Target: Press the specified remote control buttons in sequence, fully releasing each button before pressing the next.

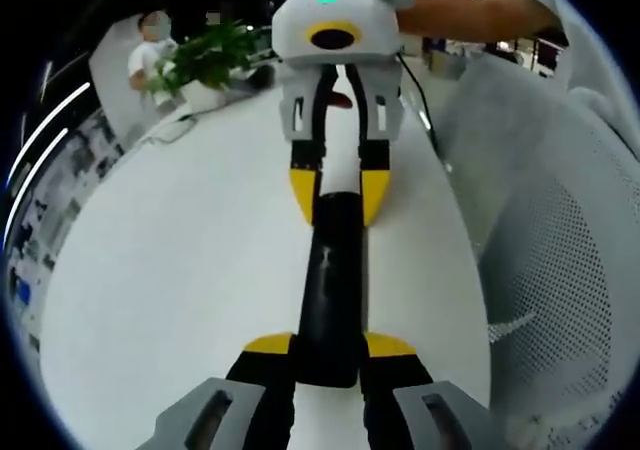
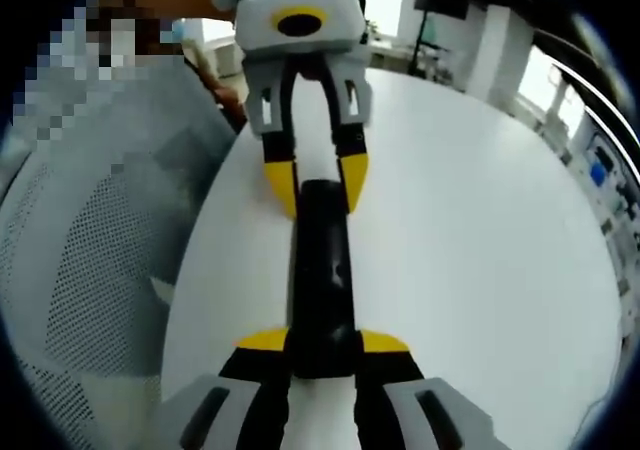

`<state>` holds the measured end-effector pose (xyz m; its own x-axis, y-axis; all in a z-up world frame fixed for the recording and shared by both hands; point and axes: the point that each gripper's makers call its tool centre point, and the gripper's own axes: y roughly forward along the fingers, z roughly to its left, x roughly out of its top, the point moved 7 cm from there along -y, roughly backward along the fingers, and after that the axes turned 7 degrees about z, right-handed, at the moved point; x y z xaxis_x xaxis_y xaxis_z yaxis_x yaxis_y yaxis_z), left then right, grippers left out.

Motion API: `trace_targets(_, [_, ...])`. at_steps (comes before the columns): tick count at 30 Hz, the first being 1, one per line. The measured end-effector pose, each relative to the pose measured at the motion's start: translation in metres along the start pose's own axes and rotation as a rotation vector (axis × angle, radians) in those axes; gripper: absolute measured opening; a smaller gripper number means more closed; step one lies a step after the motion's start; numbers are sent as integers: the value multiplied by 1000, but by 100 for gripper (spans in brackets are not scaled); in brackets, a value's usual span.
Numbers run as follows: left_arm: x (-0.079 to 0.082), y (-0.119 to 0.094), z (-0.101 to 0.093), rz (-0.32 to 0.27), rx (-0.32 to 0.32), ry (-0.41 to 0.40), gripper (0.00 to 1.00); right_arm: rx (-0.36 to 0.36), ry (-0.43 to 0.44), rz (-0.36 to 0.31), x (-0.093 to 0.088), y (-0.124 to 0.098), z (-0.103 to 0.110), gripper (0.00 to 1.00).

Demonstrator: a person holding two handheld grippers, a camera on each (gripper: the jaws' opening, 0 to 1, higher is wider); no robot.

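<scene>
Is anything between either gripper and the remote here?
Nothing visible. The black remote lies on the white table with the left gripper closed on one end and the right gripper closed on the other, jaws touching its sides.

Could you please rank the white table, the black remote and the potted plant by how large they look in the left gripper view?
1. White table, by far the largest.
2. Black remote.
3. Potted plant, though it sits farther from the camera, so its true size against the remote is unsure.
</scene>
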<state>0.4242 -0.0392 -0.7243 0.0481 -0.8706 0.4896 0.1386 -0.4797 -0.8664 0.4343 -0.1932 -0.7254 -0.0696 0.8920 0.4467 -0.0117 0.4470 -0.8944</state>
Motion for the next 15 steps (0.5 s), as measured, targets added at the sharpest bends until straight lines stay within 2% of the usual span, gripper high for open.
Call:
trace_targets(9, [1, 0, 0, 7, 7, 5, 23, 0, 0, -5, -1, 0, 0, 21])
trace_targets(15, [1, 0, 0, 12, 8, 8, 23, -6, -31, -4, -2, -3, 1, 21])
